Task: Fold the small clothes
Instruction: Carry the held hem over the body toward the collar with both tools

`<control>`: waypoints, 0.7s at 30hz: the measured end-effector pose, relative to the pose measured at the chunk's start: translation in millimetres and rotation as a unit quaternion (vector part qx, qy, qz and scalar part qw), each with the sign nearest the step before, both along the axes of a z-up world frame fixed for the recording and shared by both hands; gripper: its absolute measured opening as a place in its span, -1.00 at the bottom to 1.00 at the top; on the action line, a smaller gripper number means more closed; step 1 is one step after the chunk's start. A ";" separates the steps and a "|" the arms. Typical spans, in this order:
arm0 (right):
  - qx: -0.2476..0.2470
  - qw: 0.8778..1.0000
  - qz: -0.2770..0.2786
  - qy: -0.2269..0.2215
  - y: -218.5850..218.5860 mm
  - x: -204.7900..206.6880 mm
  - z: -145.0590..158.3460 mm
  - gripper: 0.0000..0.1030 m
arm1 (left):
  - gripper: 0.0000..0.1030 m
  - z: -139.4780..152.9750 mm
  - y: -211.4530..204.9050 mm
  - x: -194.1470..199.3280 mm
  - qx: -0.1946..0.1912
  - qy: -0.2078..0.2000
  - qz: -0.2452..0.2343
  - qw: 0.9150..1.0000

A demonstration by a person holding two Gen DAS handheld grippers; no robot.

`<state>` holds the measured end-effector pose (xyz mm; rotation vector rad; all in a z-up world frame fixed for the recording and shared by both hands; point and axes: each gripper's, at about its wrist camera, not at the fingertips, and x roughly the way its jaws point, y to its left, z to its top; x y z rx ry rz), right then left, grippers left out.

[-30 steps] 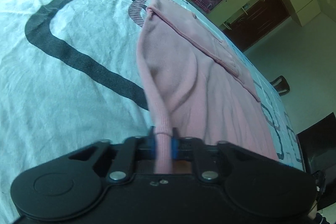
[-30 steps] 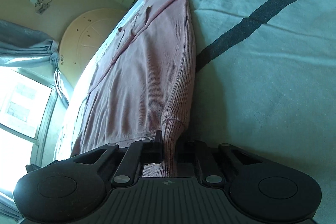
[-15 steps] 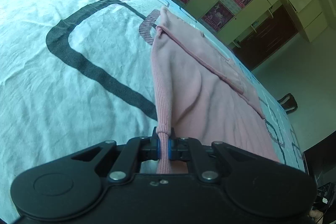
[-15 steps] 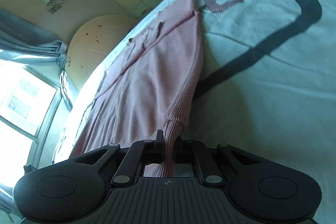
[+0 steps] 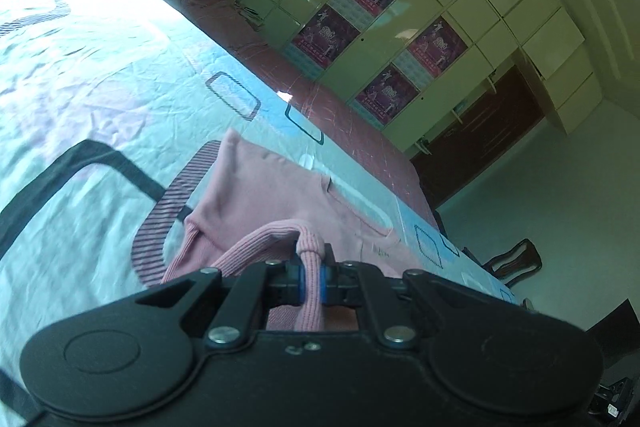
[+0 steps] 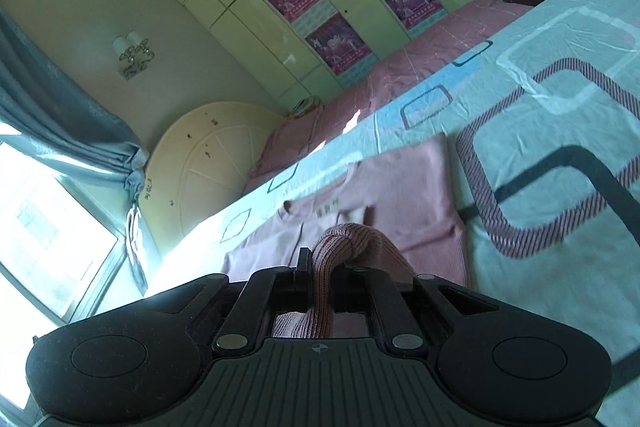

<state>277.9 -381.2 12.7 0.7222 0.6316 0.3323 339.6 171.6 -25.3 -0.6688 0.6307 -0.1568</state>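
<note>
While the pink sweater is lying on the bed, the left hand-held gripper and right hand-held gripper are each pinching its ribbed hem, jaws clamped tight.

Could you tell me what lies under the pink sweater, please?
The patterned bedsheet shows around the pink sweater; whatever lies directly beneath the sweater is covered.

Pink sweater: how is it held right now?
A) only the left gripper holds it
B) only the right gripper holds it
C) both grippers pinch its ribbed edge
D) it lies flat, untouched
C: the left gripper and the right gripper each clamp a ribbed fold of the sweater.
</note>
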 end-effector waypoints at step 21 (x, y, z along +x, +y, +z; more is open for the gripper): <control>-0.026 0.996 -0.024 0.088 -10.4 218.0 -103.4 0.23 | 0.43 -68.6 -22.8 212.7 0.147 0.016 -0.056 0.987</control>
